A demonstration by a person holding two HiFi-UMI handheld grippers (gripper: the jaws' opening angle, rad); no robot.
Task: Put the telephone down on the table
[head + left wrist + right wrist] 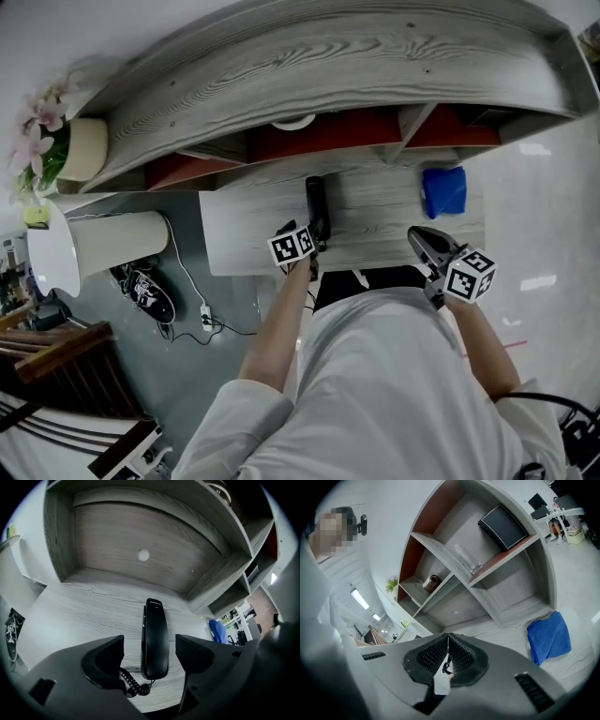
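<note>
I am looking along the left gripper. Its jaws are standing wide apart, released, with nothing pressing on either pad. The black telephone handset is lying flat on the grey wood-grain table. It is running lengthwise toward twelve o'clock from the jaws, its near end sitting in the gap between them and touching neither. Its coiled cord is bunching at the handset's six o'clock end, just beside the jaw at nine o'clock. The right gripper is idling at about four o'clock of the handset, its ribbed pads clenched together on nothing. A blue cloth is lying on the table at its two o'clock.

I am judging the set-down as good as done, so the step now is a clean withdrawal. I am aiming to draw the left gripper away along the handset's own line, toward six o'clock and upward, jaws kept wide. That way neither pad is nudging the handset sideways and no jaw is hooking the coil.

The gripper body is cutting off where the cord is leading, and I cannot tell whether the coil is touching the jaw. No base unit is showing in any view. From the head view, the marker cube is covering the handset's near end. The small print at its far end is too fine to read.
</note>
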